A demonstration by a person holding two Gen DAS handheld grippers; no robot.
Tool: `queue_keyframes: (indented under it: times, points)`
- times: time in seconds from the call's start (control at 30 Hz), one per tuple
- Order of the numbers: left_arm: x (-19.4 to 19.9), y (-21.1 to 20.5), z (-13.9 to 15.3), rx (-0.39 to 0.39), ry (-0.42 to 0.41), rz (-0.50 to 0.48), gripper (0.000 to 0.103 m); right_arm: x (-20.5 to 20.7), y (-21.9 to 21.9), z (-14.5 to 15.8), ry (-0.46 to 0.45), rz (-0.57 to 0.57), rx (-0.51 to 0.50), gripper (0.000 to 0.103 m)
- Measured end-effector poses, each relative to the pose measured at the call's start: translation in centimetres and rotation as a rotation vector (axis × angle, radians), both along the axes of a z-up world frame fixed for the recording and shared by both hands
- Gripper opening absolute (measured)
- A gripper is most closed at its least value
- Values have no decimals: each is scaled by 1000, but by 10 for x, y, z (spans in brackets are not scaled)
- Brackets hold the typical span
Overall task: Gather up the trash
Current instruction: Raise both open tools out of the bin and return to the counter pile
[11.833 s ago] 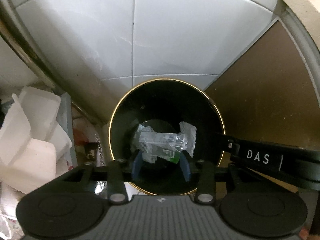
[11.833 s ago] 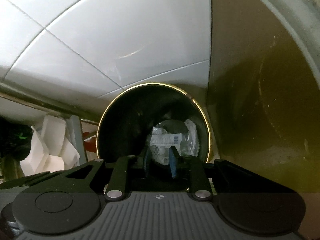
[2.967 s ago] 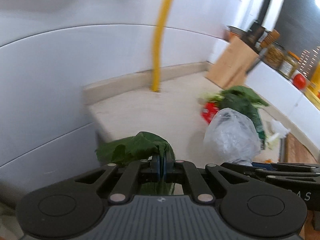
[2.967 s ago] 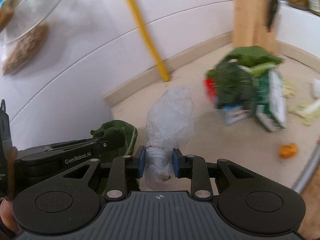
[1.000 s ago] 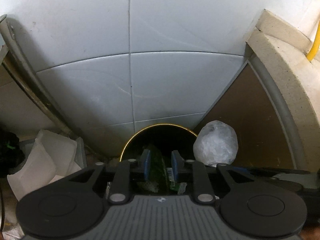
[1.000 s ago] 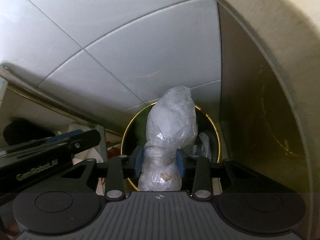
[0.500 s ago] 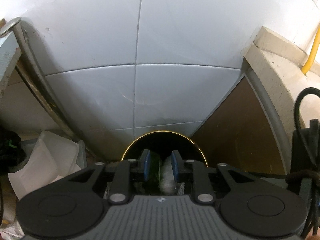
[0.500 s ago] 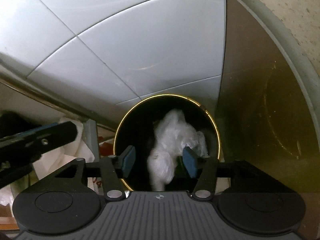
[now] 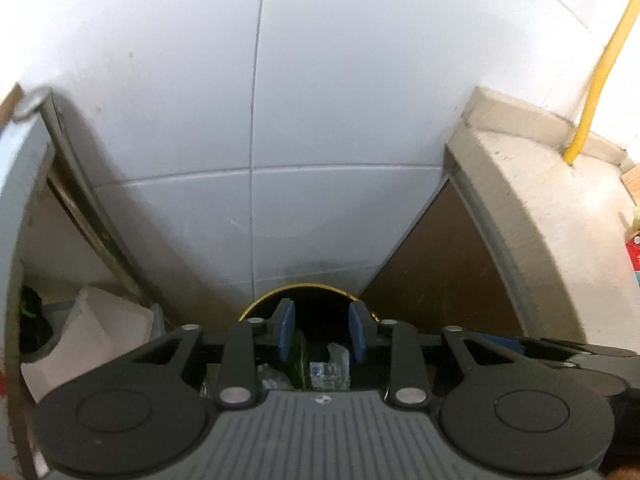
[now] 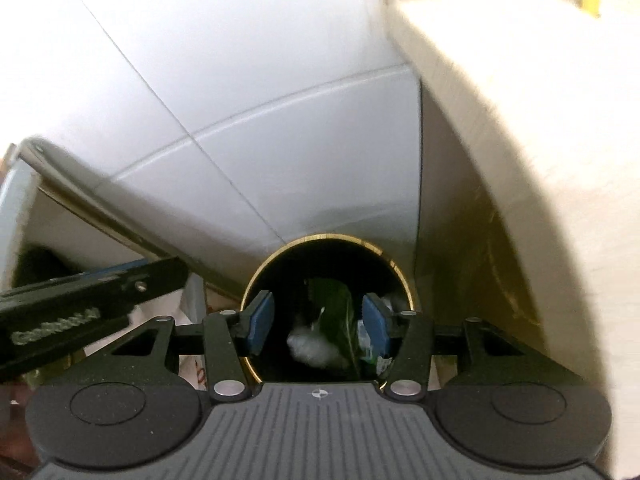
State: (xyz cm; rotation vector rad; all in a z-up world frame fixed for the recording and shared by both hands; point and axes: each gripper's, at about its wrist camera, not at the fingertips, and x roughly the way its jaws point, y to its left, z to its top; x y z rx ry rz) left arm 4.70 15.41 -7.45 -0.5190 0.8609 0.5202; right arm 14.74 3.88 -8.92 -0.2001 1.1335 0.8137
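Observation:
A black trash bin with a gold rim (image 10: 280, 254) stands on the floor against the white tiled wall; it also shows in the left wrist view (image 9: 260, 304). Inside it lie a green leaf (image 10: 338, 312), a crumpled clear plastic bag (image 10: 310, 346) and clear wrappers (image 9: 328, 368). My right gripper (image 10: 318, 322) is open and empty, high above the bin mouth. My left gripper (image 9: 322, 338) is open and empty, also above the bin. The left gripper's body (image 10: 80, 304) shows at the left of the right wrist view.
The beige countertop edge (image 9: 532, 216) and brown cabinet side (image 9: 444, 268) are on the right. A yellow pipe (image 9: 600, 76) runs up the wall. White foam boxes (image 9: 92, 332) and a metal door frame (image 9: 80, 200) are on the left.
The plastic bag has dropped from my right gripper into the bin. Both grippers have opened wider and risen away from the bin, which looks smaller now.

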Motion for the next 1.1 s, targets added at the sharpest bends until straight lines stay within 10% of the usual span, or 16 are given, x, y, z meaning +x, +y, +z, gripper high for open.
queue_keyframes:
  times: [0.5, 1.1]
  points:
    - [-5, -34, 38, 31, -99, -94, 27, -17, -51, 60, -139, -87, 63, 62]
    - [58, -120, 85, 51, -223, -433, 37, 0, -208, 125, -341, -437, 81, 68]
